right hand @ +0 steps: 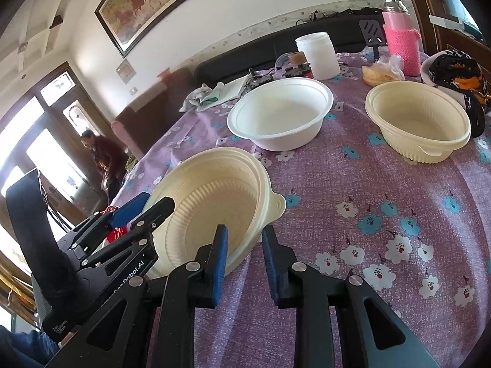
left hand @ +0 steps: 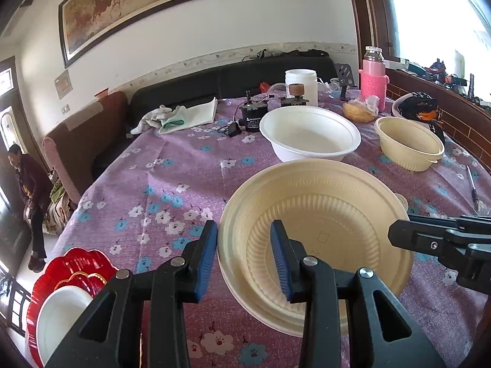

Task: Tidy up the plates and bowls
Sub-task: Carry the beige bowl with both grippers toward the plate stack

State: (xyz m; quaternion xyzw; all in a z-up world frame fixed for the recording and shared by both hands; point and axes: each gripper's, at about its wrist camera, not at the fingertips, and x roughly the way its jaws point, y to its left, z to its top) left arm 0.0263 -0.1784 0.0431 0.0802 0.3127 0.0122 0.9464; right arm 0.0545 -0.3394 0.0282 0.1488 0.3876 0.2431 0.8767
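A cream ribbed plastic bowl (left hand: pixel 322 214) (right hand: pixel 214 190) is held tilted over the purple flowered tablecloth (left hand: pixel 172 184), and a paler rim shows nested under it. My left gripper (left hand: pixel 244 227) is shut on its left rim, one blue pad outside and one inside. My right gripper (right hand: pixel 244 230) is shut on the opposite rim beside the bowl's small tab; the left wrist view shows the right gripper (left hand: pixel 396 233) from the side. Further back stand a white bowl (left hand: pixel 310 135) (right hand: pixel 280 113) and a second cream bowl (left hand: pixel 408 144) (right hand: pixel 417 119), both upright.
A red scalloped plate (left hand: pixel 70 263) with a white dish (left hand: pixel 61 312) on it sits at the table's near left edge. At the back are a white jar (left hand: pixel 302 86), a pink bottle (left hand: pixel 373 79), cloths and small gadgets. A pen (left hand: pixel 472 190) lies on the right. A person (left hand: pixel 27 184) stands beyond the table.
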